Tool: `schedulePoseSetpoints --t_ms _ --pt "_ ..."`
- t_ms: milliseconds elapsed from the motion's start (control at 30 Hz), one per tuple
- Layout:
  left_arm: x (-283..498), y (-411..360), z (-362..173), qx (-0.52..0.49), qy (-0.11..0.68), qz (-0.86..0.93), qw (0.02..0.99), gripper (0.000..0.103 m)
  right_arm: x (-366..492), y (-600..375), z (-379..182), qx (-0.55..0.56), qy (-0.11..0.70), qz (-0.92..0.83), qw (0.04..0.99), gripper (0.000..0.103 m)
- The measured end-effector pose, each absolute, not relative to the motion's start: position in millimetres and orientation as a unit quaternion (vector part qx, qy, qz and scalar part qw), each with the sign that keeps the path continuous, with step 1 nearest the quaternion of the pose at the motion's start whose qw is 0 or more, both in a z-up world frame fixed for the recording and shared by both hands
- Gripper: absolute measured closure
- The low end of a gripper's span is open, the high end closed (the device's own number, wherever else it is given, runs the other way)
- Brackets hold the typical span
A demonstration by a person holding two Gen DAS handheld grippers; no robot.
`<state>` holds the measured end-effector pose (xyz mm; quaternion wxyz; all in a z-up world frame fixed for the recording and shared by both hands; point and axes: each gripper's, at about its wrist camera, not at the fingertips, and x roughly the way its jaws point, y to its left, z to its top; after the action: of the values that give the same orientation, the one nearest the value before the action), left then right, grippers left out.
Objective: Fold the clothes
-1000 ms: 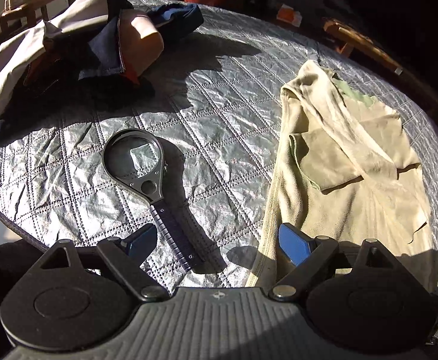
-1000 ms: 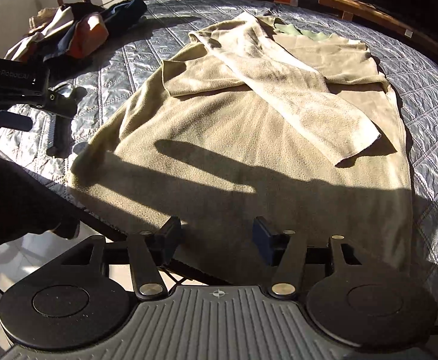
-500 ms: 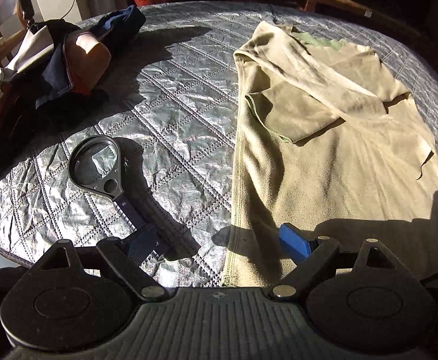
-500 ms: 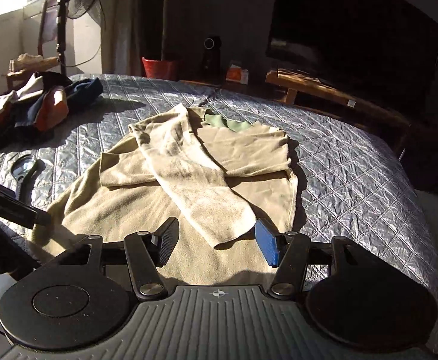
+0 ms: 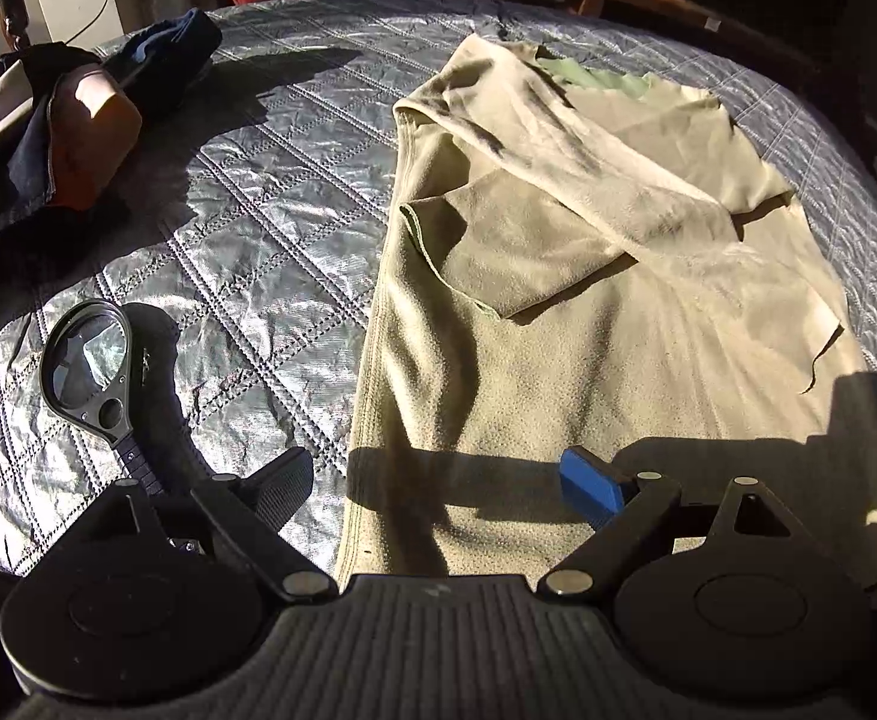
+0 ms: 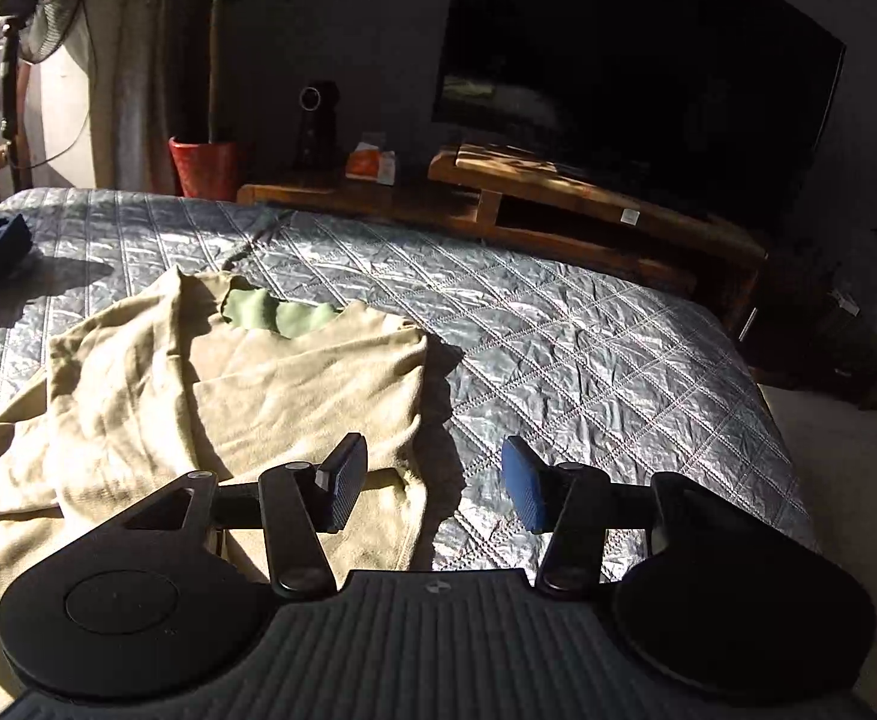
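1. Since the earlier frames both views have swung to the right: the left gripper now straddles the near left hem of the beige top instead of the magnifying glass, and the right gripper has come over the garment's right edge.
2. The beige top lies flat on the quilted silver surface, sleeves already crossed over its chest, green collar lining at the far end.
3. Both grippers are spread wide and hold nothing; the left one hovers over the near hem, the right one with one finger over the cloth and one over bare quilt.
4. The step in hand looks like taking the bottom corners to fold the body upward.
5. To do it well, each gripper should probably pinch every layer at its corner, both should lift together, and the hem should be carried evenly toward the collar so that the folded sleeves stay put.
6. A pile of other clothes waits at the far left.
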<state>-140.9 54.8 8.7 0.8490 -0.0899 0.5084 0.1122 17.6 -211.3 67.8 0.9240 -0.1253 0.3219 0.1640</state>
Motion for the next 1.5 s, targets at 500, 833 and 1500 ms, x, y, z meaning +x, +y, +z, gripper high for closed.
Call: schedulePoseSetpoints --t_ms 500,833,1500 --pt "-104 57 -5 -0.082 0.52 0.141 0.839 0.013 53 -202 5 -0.122 0.352 0.158 0.915 0.047" --pt "-100 52 -9 -0.055 0.514 0.154 0.842 0.0 73 -181 -11 -0.219 0.345 0.148 0.901 0.061" --pt "-100 58 -13 -0.076 0.511 0.16 0.841 0.0 64 -193 -23 -0.141 0.335 0.113 0.925 0.053"
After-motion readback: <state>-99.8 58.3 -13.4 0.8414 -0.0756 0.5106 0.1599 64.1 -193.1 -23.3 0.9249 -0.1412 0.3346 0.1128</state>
